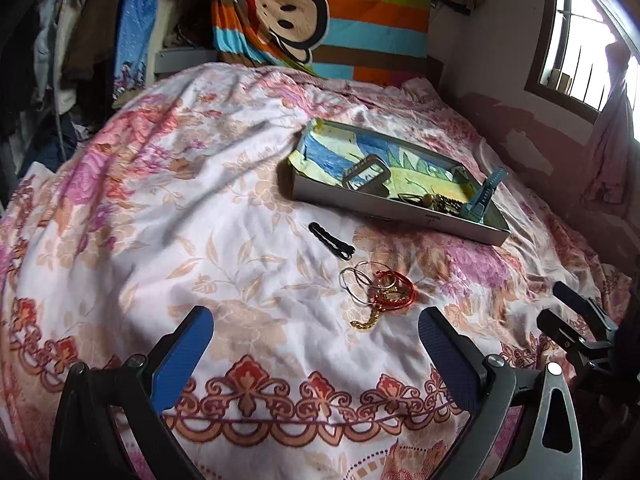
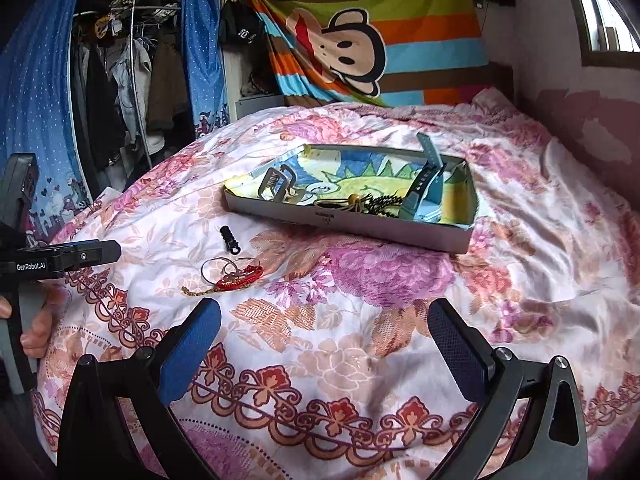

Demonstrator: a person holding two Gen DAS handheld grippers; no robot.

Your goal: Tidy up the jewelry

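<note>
**Jewelry loose on the bed, both tools spread**

A bed (image 1: 248, 208) under a floral cover fills both views. A striped monkey blanket (image 2: 380, 40) hangs at its head, with hung clothes (image 2: 120, 80) to the left and a window (image 1: 580, 40) to the right.

A shallow grey box (image 2: 348, 224) lies on the bed, lined with a drawn picture. Inside sit a metal watch band (image 2: 280, 184) near the left end, a blue watch (image 2: 424, 188) leaning at the right end, and a dark beaded tangle (image 2: 372, 202) between them.

In front of the box, on the cover, lies a small black clip (image 1: 331, 240). Just nearer is a heap of thin silver rings (image 1: 358, 280), a red bracelet (image 1: 394, 290) and a gold chain (image 1: 366, 322), all touching.

The left tool (image 1: 316, 340) hovers over the cover with blue pads wide apart, empty. The right tool (image 2: 324, 332) is likewise spread and empty. A hand (image 2: 38, 328) grips the left tool's handle.
</note>
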